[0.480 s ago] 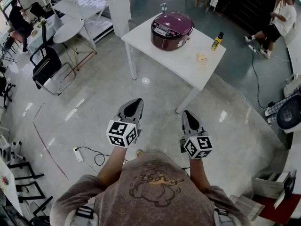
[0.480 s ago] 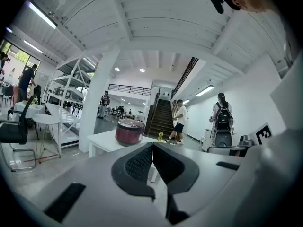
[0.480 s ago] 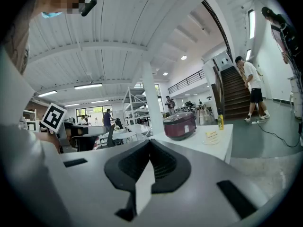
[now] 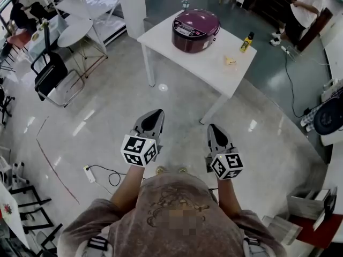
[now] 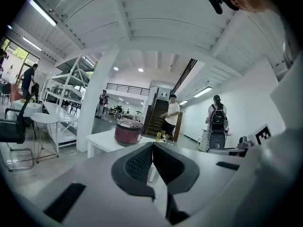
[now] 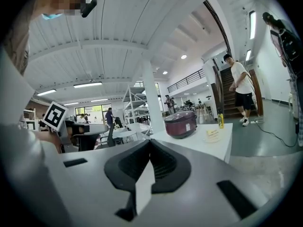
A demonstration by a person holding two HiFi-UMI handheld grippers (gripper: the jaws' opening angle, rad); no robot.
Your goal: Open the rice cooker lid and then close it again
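Cooker: the rice cooker (image 4: 195, 30) is squat and round, with a glossy maroon shell and its domed lid down flat.
Facing: the round body has no clear long side; its pale control panel faces back toward the person.
Table: the white table (image 4: 209, 71) is flat and matte on thin legs. The cooker sits near its far-left corner, with a small yellow bottle (image 4: 247, 42) to its right.
Left gripper: the left gripper (image 4: 155, 114) has a grey shell and black ribbed pads (image 5: 142, 162) pressed together on nothing.
Right gripper: the right gripper (image 4: 214, 127) is built the same, its pads meeting and empty.
Gap: the cooker lies well ahead of both tips across the shiny floor (image 4: 107, 106), untouched.
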